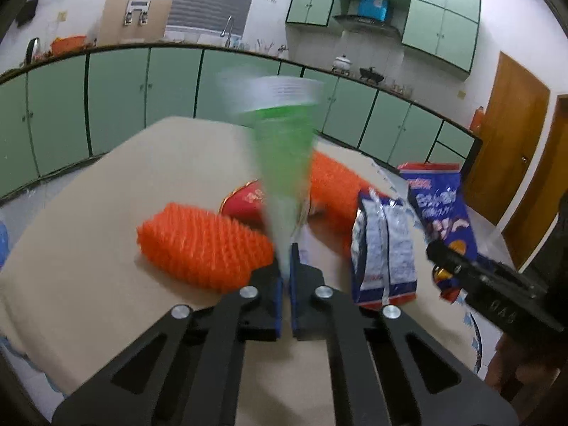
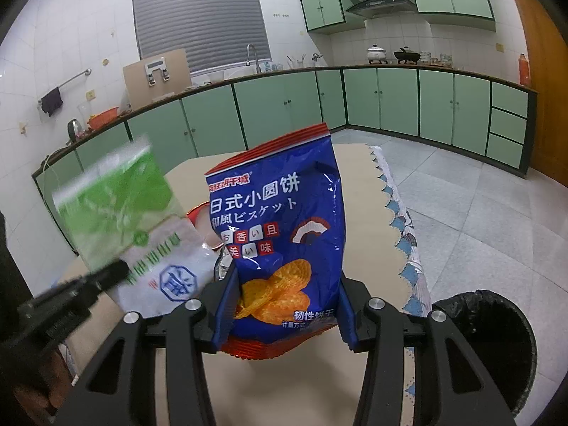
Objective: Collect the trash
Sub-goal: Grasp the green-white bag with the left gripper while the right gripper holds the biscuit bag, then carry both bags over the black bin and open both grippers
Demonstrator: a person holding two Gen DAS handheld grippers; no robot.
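Trash is being lifted off the worktop: both grippers already hold a piece, so by my judgement the pickup is done and the next move is to carry each piece over the bin and let go. The bin, black-lined and round, stands on the floor right of the worktop. The blue bag, glossy crinkled foil, stands upright in the right gripper, whose jaws are half spread against its sides. The green wrapper, thin blurred film, is pinched at its edge by the fully closed left gripper. Two spiky orange brushes lie below.
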